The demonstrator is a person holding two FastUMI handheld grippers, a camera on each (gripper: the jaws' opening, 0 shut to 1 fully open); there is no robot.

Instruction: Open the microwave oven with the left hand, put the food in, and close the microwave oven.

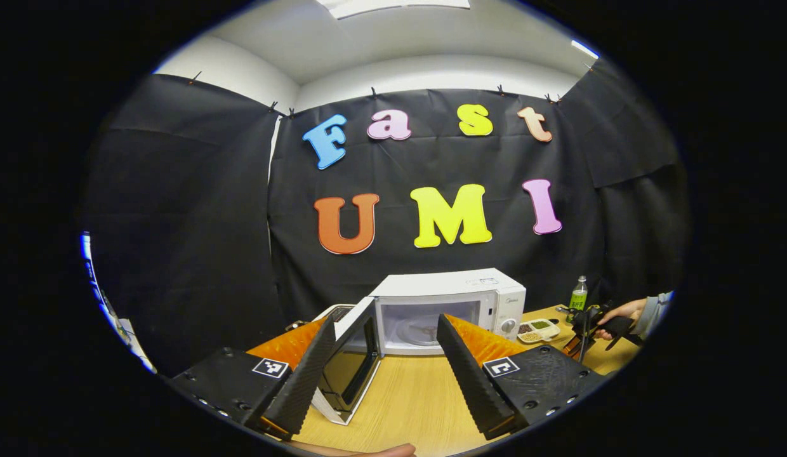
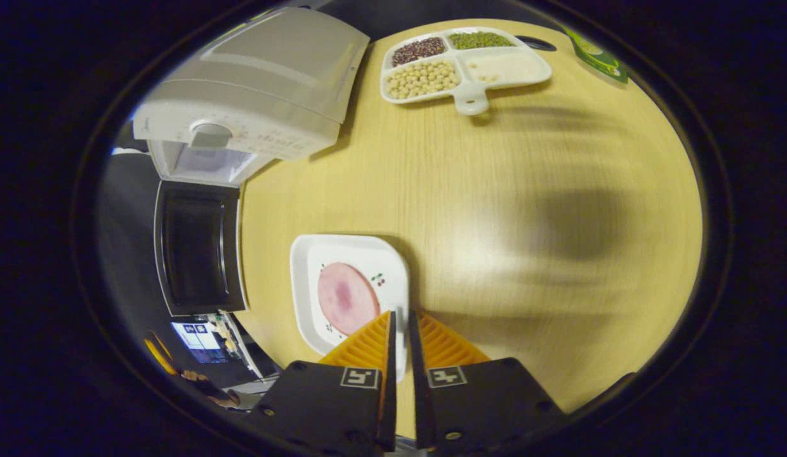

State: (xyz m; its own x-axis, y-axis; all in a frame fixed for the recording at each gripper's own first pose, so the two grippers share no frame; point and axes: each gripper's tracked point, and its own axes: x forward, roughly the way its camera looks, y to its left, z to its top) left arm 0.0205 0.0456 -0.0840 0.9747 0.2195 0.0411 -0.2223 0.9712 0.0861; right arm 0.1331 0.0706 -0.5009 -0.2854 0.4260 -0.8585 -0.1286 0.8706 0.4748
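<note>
Two grippers: left gripper spread wide, empty, facing white box-shaped microwave oven at 12 o'clock, door swung open. Right gripper pinches rim of white square plate with pink ham slice, at 11 o'clock. Risks: thin edge hold lets plate tilt, ham slides off; plate clips door on entry.

Left gripper: two long wedge-shaped jaws with finely ribbed inner faces and ridged outer flanks, each seated on a black block body. Each block bears a square black-and-white fiducial marker and a row of round screw recesses along its outer edge. Right gripper: the same build, with one marker on each black block and screw recesses near the 6 o'clock edge. Far off at 3 o'clock in the left gripper view, a hand emerges from a grey sleeve.
</note>
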